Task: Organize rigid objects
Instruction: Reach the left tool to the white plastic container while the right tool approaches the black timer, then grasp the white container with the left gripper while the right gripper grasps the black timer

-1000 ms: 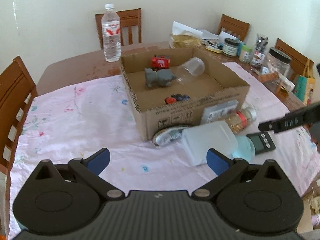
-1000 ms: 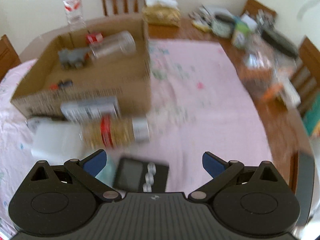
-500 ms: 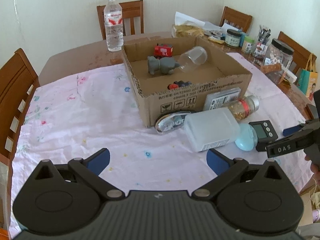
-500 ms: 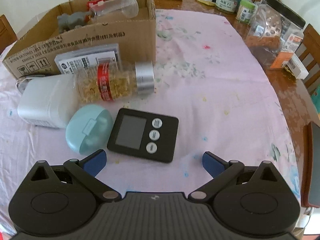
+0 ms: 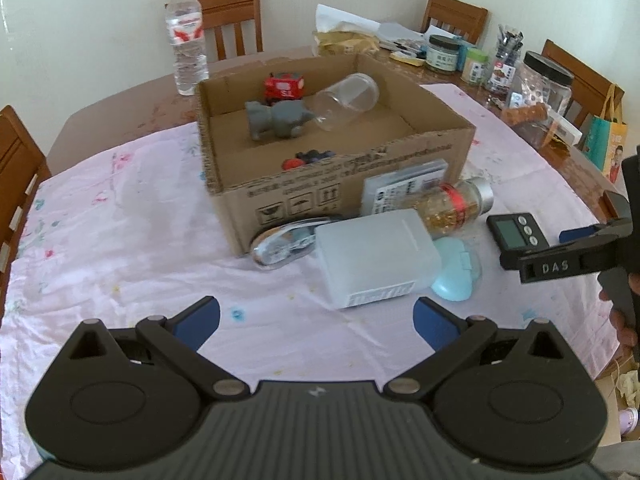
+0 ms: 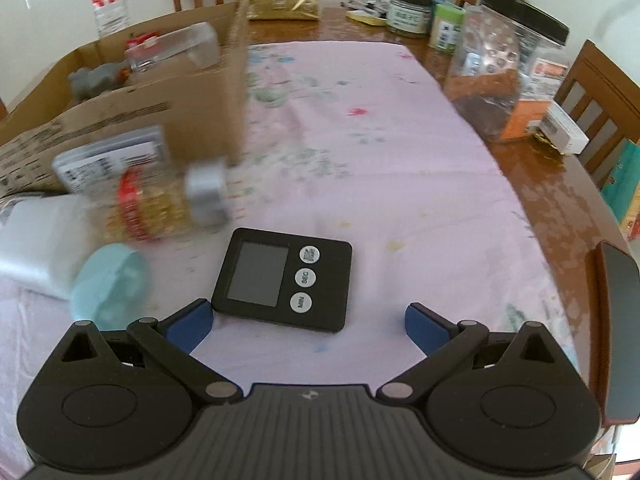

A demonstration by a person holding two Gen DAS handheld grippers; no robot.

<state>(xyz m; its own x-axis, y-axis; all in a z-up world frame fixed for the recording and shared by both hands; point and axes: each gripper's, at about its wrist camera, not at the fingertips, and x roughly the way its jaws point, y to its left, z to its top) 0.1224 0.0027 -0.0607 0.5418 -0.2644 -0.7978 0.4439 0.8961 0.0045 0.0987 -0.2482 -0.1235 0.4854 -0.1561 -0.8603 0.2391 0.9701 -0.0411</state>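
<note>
A cardboard box (image 5: 436,140) stands mid-table holding a grey toy (image 5: 276,118), a red toy (image 5: 284,86) and a clear jar (image 5: 346,100). In front of it lie a white plastic container (image 5: 374,254), a gold-filled jar (image 5: 452,208), a pale blue case (image 5: 456,274), a shiny packet (image 5: 280,242) and a black digital timer (image 6: 282,284). My right gripper (image 6: 307,326) is open, low over the cloth, with the timer just ahead between its fingers. It also shows in the left wrist view, right gripper (image 5: 568,248). My left gripper (image 5: 316,318) is open and empty, short of the white container.
A pink flowered cloth (image 5: 120,220) covers the wooden table (image 6: 560,184). A water bottle (image 5: 185,36) stands behind the box. Jars, pens and bags (image 5: 540,80) crowd the far right. Chairs (image 5: 232,16) ring the table. A dark phone (image 6: 620,320) lies at the right edge.
My right gripper has dropped closer to the timer, which now sits nearer its fingers. The left gripper has shifted slightly; both stay open.
</note>
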